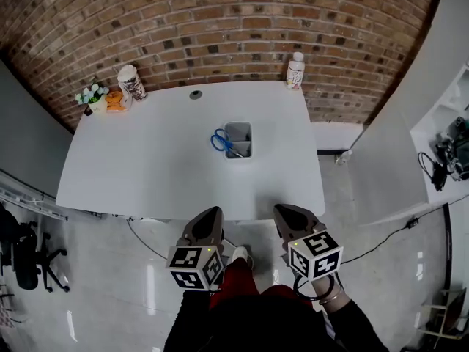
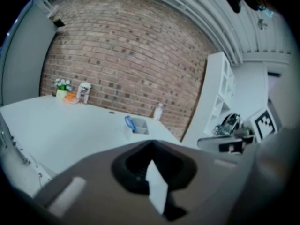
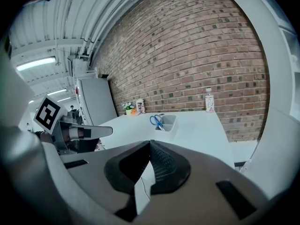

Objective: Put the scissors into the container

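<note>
Blue-handled steel scissors lean in grey rectangular container on white counter | step: placement looks done | left tool, right tool: jaws together, empty | next: likely nothing

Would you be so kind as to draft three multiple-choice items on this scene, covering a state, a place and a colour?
1. The fingers of the left gripper and the right gripper are:
A. both shut
B. both wide open
C. one shut, one open

2. The scissors are:
A. in the left gripper
B. in the right gripper
C. in the container

3. The scissors' handles are:
A. red
B. blue
C. green

Answers:
1 A: in each gripper view the fingers meet with nothing between them.
2 C: they stand in the container on the white table.
3 B: the head view shows blue loops.
</note>
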`<state>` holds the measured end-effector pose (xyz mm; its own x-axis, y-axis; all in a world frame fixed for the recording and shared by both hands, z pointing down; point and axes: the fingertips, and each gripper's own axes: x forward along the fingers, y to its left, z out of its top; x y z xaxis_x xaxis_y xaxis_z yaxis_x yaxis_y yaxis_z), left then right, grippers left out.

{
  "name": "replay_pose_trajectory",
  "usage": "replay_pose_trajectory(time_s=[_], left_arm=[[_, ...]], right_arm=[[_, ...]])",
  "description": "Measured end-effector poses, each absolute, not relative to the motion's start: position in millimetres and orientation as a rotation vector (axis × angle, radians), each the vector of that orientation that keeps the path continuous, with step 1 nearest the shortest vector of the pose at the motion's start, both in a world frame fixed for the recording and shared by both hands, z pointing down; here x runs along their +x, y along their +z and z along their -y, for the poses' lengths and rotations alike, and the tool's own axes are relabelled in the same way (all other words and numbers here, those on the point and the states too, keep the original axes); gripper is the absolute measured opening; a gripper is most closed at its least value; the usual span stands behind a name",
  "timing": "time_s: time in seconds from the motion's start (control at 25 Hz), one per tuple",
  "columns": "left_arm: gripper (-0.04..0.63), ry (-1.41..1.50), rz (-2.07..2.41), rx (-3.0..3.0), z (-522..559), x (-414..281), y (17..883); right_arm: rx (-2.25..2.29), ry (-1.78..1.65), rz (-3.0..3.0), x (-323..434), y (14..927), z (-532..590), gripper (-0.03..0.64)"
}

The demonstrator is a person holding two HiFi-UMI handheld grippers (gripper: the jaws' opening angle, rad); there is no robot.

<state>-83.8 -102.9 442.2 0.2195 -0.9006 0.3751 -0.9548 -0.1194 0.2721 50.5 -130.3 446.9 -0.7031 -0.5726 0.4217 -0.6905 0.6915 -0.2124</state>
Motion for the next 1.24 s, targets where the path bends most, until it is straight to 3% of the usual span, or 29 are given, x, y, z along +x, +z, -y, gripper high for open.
replay_pose_trajectory(time_s=[1.24], left_arm=[[0.003, 0.112, 1.850, 2.148, 84.7, -94.2, 379.0]], right_arm=[[1.051, 0.323, 2.801, 58.7, 364.6, 122.7, 0.008]])
